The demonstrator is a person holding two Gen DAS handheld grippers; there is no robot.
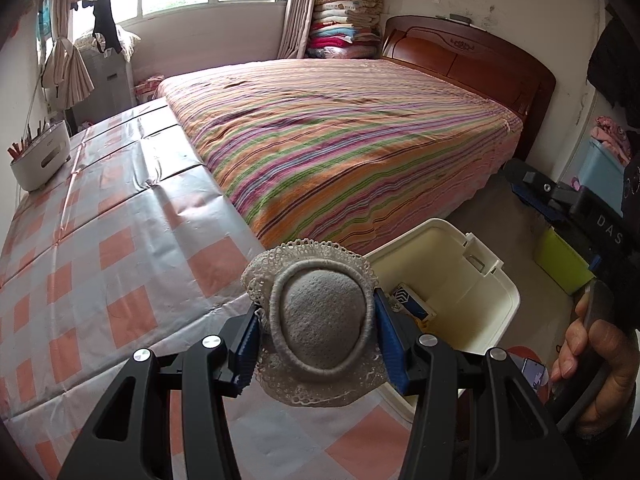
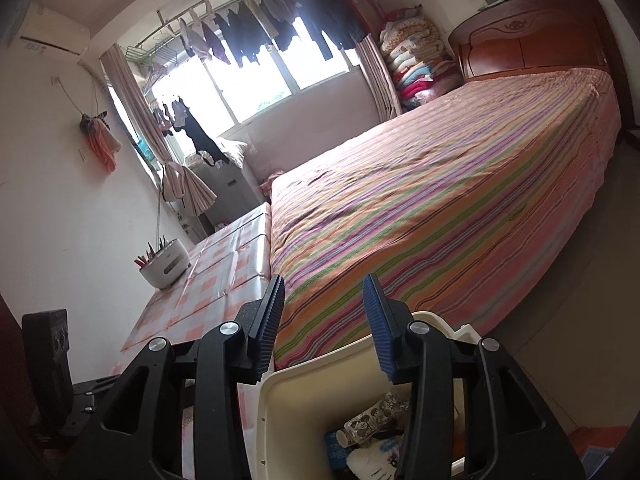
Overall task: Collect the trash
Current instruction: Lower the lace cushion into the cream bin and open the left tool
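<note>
Left tool [image 1: 316, 330] is clenched on a grey foam pad [image 1: 322, 318] with a lacy white rim, its blue fingers [image 1: 386, 330] pressing the pad from both sides. The pad's domed face is turned toward the camera, and its long axis runs roughly up and down in the left wrist view, tilted a little. It hangs over the near edge of the tabletop [image 1: 100, 248], which wears a pink and grey checked cover, and just beside the cream bin [image 1: 496, 304] on the floor.

Right tool [image 2: 324, 320] is released, with nothing between its fingers, and it hangs above the bin [image 2: 304, 396]. Inside the bin lie a printed wrapper [image 2: 372, 416], a white fluffy scrap [image 2: 368, 460] and a blue packet [image 2: 334, 444]; their print is too small to read.

In the left wrist view the person's hand [image 1: 592, 364] grips the other tool's handle, whose black body [image 1: 600, 220] carries the letters "DAS". A striped bed [image 1: 352, 148] lies beyond the tabletop.
</note>
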